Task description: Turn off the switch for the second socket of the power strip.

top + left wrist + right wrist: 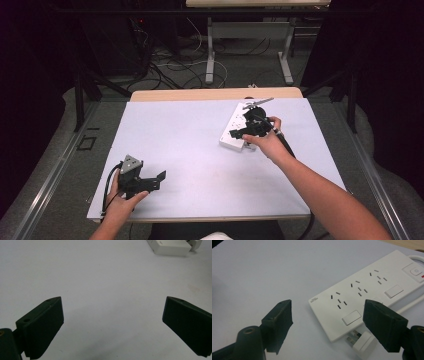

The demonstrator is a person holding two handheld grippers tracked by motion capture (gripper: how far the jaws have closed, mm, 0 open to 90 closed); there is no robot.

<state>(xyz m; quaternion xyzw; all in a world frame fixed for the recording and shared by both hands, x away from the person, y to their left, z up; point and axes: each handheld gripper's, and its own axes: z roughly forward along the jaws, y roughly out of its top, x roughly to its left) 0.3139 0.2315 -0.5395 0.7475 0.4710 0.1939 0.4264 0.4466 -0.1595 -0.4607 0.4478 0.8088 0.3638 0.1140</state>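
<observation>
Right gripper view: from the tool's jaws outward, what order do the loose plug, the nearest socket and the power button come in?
1. Loose plug, lying by the right jaw, beside the strip's near end.
2. Nearest socket, near end of the power strip.
3. Power button, far end.

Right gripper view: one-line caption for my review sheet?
Open right gripper over white power strip, white plug lying beside its near edge.

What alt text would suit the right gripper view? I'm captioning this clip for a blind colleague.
A white power strip lies on a pale table sheet, with a white plug lying loose beside its near edge, prongs visible. The right gripper has its two black jaws open, nothing between the pads. The strip has socket rows, rocker switches and a power button at its far end.
</observation>
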